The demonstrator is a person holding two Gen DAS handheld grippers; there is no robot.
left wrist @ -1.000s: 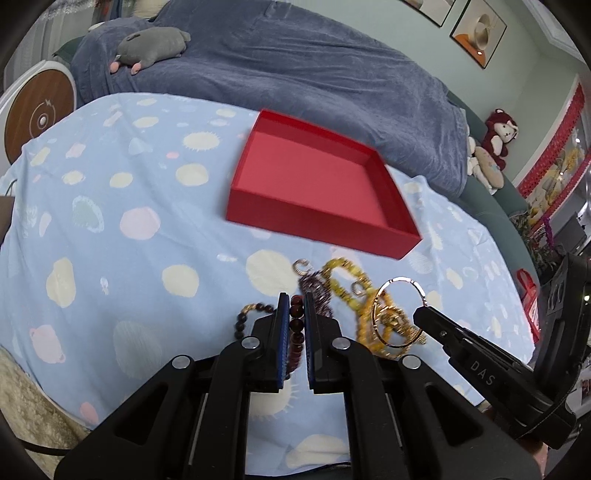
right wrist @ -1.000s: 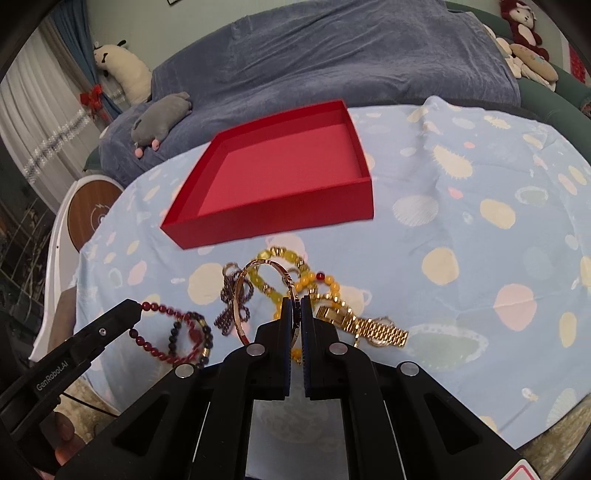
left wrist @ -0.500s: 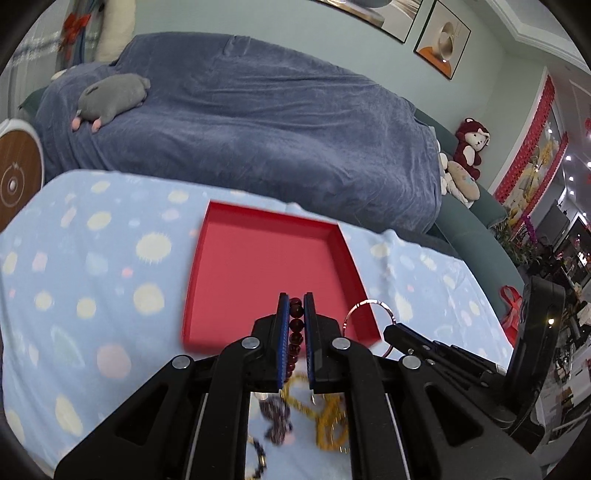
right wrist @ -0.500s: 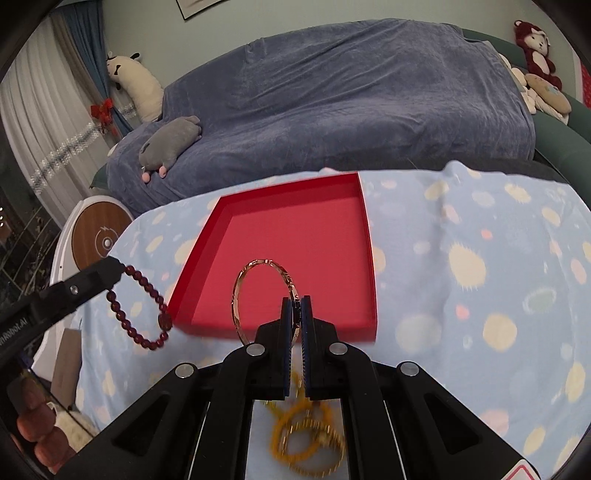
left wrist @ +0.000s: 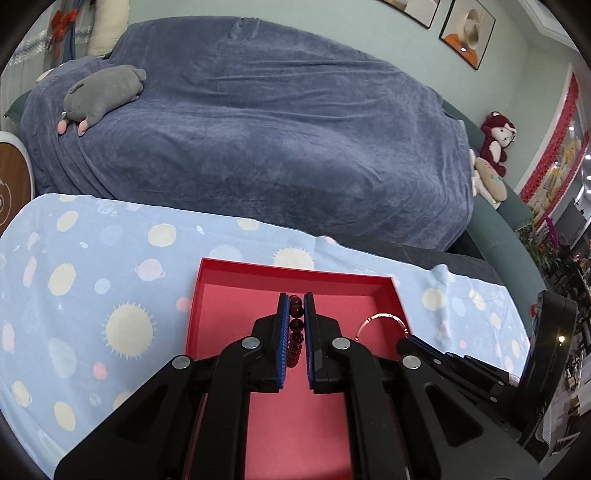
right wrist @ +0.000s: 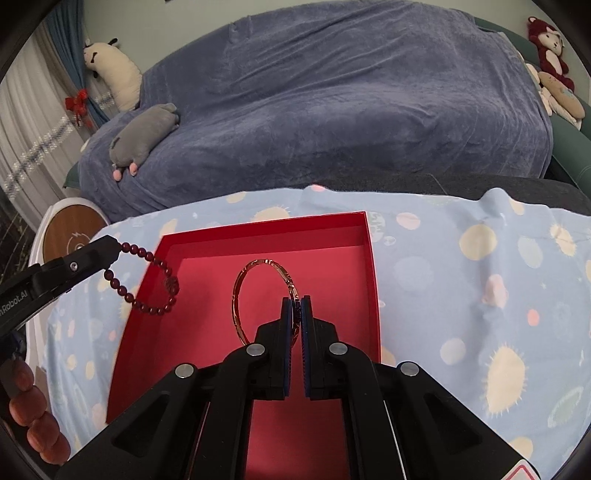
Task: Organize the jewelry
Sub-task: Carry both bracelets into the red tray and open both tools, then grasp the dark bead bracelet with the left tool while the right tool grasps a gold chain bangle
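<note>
Left gripper pinched on a dark red round-bead bracelet, beads lined up in the narrow gap between the blue-padded fingers. In the right wrist view, same bracelet hanging as a loop from the tip of the left gripper, over the left wall of the box. Right gripper pressed together on a thin gold metal bangle, clamped at its right side, ring standing upright and reaching up and left of the fingertips. From the left wrist view, only an arc of that bangle visible above the right gripper, at the right side of the box.

Below both grippers, a shallow red square cardboard box with a lighter pink-red floor; both pieces of jewelry held above its inside, neither lying on the floor. Same box in the right wrist view, open top, low walls.

Box resting on a pale blue tablecloth printed with suns and planets. Beyond the far edge of the cloth, a sofa under a dusky blue throw. Grey plush animal lying at the far left on the throw. Dark red plush monkey at the far right. Framed pictures on the pale green wall.
</note>
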